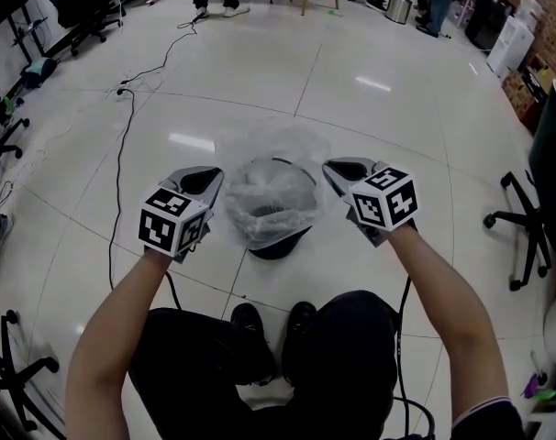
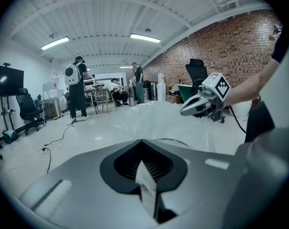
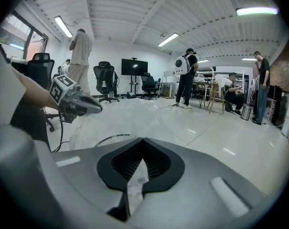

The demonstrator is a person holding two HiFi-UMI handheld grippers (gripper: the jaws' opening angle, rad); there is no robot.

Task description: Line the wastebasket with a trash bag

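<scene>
Tiled floor | wastebasket between left gripper and right gripper | both jaws pinching trash bag edges

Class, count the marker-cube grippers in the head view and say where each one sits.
2. The left gripper pinches the trash bag at its left edge; the right gripper pinches its right edge. None seem hidden.

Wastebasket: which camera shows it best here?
The head view: it looks down on the wastebasket with the trash bag over its mouth. The left and right gripper views catch only an arc of its rim through the film.
</scene>
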